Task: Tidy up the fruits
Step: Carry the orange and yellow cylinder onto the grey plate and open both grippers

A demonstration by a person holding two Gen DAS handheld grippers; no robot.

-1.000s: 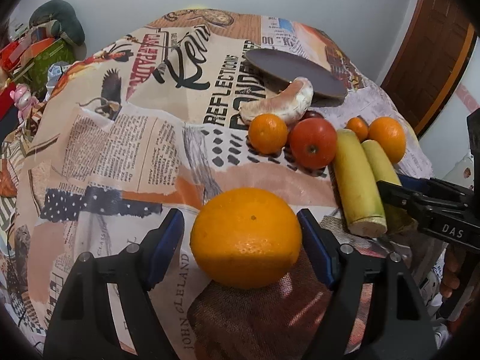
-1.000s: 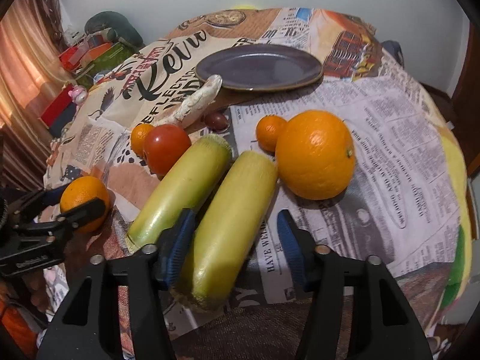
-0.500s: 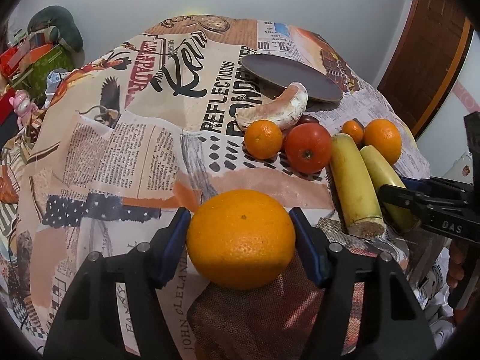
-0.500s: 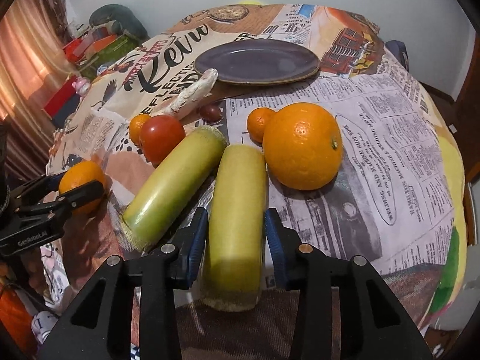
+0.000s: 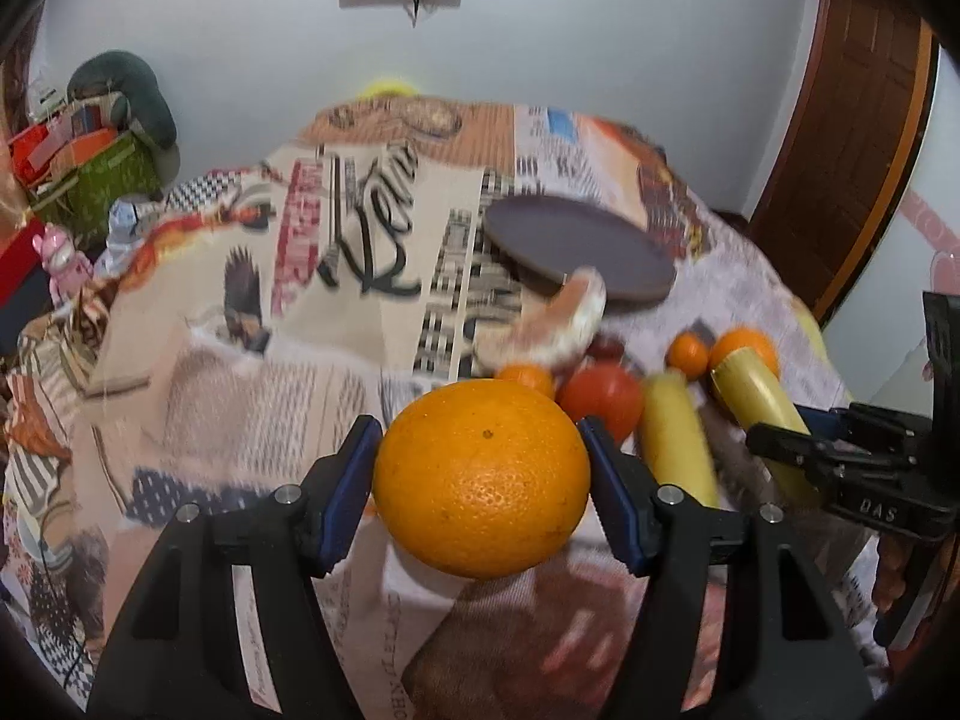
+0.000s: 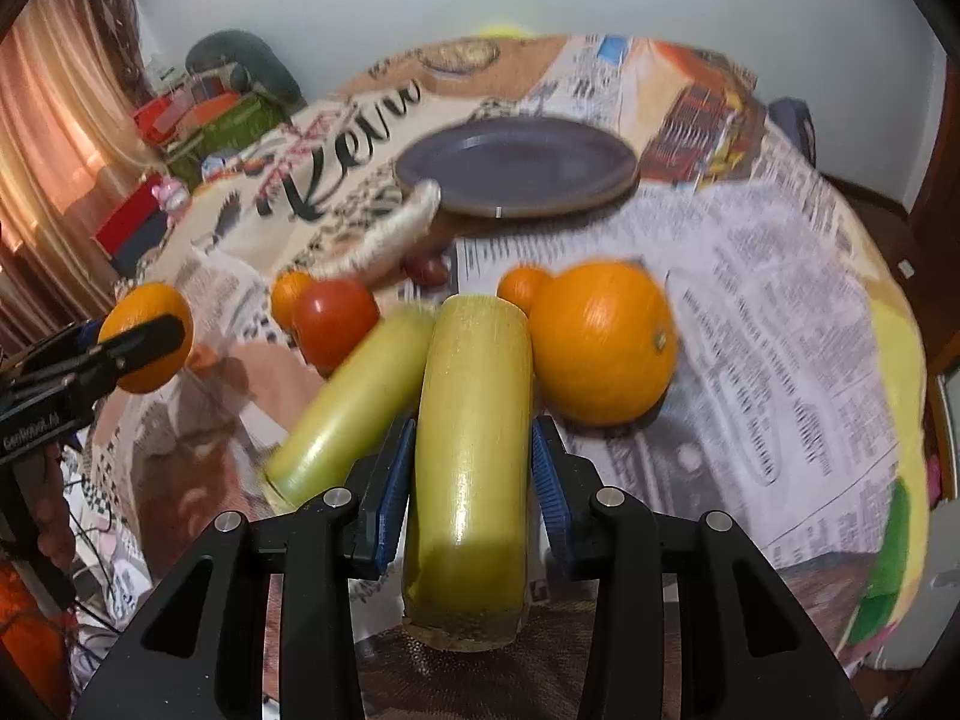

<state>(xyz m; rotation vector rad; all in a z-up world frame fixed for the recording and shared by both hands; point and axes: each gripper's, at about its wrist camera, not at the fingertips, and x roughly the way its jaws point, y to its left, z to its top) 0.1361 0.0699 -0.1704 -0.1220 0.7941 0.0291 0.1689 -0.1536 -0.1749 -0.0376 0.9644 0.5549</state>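
My left gripper is shut on a large orange and holds it above the newspaper-covered table. My right gripper is shut on a yellow-green stalk piece, lifted at its near end. A second stalk piece lies beside it. Another large orange, two small oranges, a red tomato, a pale peeled piece and a dark purple plate sit beyond. The left gripper with its orange shows at the left of the right wrist view.
A small dark fruit lies by the plate's near edge. Boxes and toys stand on the far left beyond the table. A brown door is at the right. The table edge drops off close below both grippers.
Both grippers closed, the left on the orange, the right on the stalk piece. Both have lifted their loads off the table and the views have tilted upward.
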